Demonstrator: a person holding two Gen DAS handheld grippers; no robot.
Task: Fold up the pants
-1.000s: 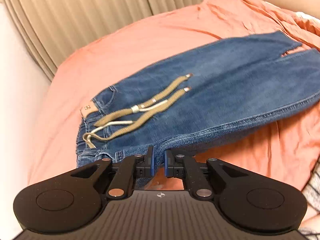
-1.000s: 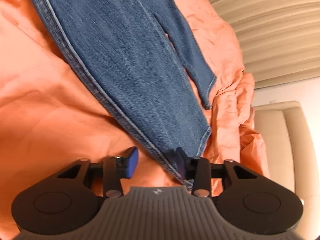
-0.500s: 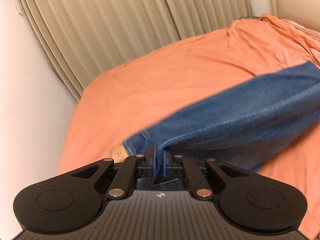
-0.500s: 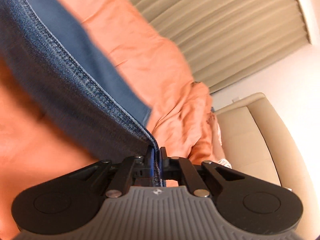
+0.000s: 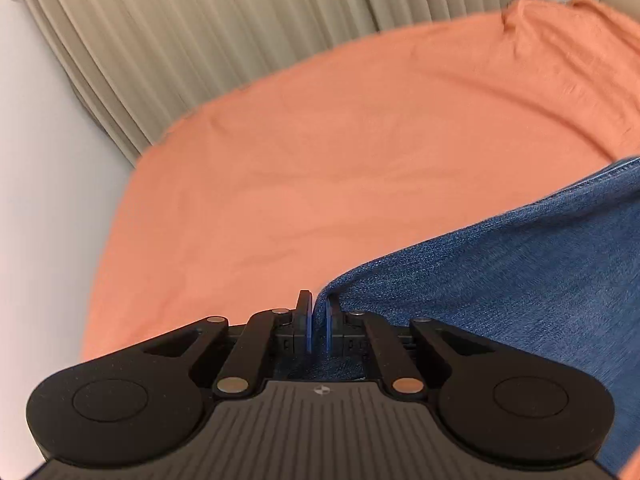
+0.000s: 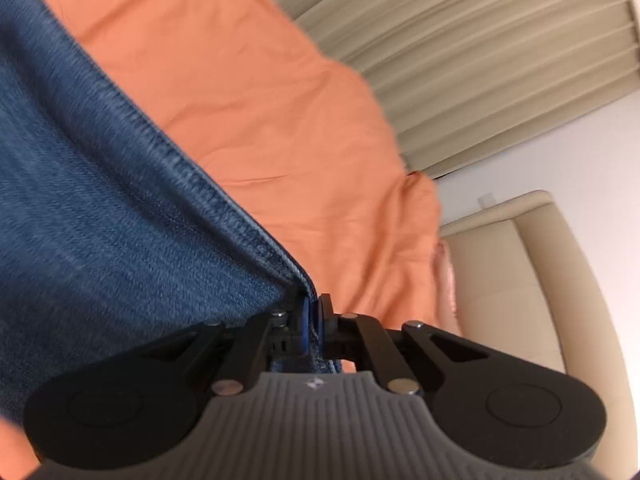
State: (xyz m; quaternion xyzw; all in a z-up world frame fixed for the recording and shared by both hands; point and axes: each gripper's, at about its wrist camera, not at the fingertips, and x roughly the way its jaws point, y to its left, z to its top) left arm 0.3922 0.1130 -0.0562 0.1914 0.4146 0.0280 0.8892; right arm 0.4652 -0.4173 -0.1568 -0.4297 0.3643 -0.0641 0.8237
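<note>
The blue denim pants [image 5: 520, 276] hang stretched between both grippers above the orange bed. In the left wrist view my left gripper [image 5: 318, 322] is shut on a denim edge, with the cloth running off to the right. In the right wrist view the pants [image 6: 100, 216] fill the left side, and my right gripper [image 6: 313, 318] is shut on their stitched side seam. The waistband and drawstrings are hidden in both views.
The orange bedsheet [image 5: 340, 152] spreads below and ahead; it also shows in the right wrist view [image 6: 260, 92]. Beige pleated curtains [image 5: 220, 28] stand behind the bed. A cream padded headboard [image 6: 520, 272] is at the right, and a white wall [image 5: 40, 200] at the left.
The right gripper closed on the pants' side seam. Both grippers lifted the pants off the bed, so the denim now hangs between them and the views tilt up toward the curtains.
</note>
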